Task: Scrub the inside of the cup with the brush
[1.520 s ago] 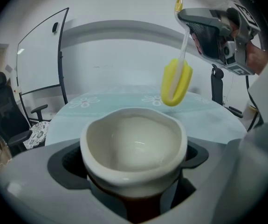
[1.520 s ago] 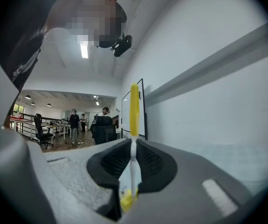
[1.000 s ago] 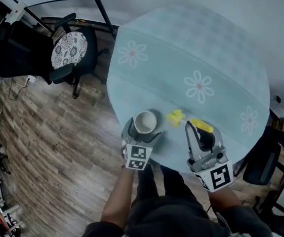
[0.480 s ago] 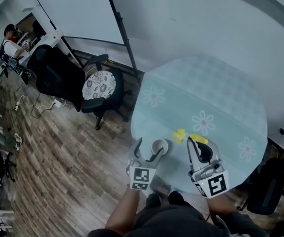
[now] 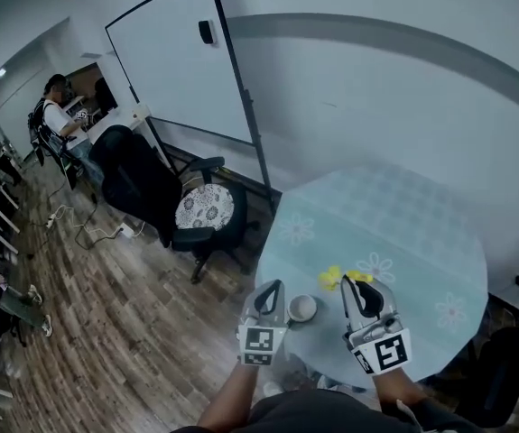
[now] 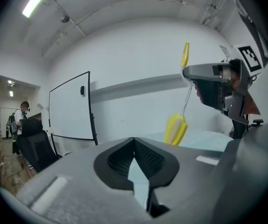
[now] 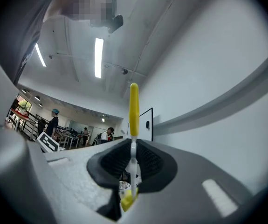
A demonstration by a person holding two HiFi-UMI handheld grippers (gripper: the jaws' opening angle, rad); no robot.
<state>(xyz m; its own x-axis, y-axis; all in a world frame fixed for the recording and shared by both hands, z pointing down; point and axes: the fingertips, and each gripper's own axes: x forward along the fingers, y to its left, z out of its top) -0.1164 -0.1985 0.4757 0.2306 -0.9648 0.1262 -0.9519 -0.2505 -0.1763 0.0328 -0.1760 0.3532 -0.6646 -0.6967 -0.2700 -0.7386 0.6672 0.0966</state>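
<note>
Pinching the brush (image 7: 134, 108), right gripper (image 7: 133, 146) hangs near the cup (image 5: 301, 308), seemingly apart.

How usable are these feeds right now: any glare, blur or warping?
Head view: dim, strongly fisheye, wall band bowed, cup tiny. Left gripper view: dark round vignette, ceiling strip light glaring top left. Right gripper view: brush handle sharp, edges vignetted.

Left tool (image 6: 134, 143) jaws together, nothing between; brush (image 6: 175, 129) hangs from right tool (image 6: 188, 72).
</note>
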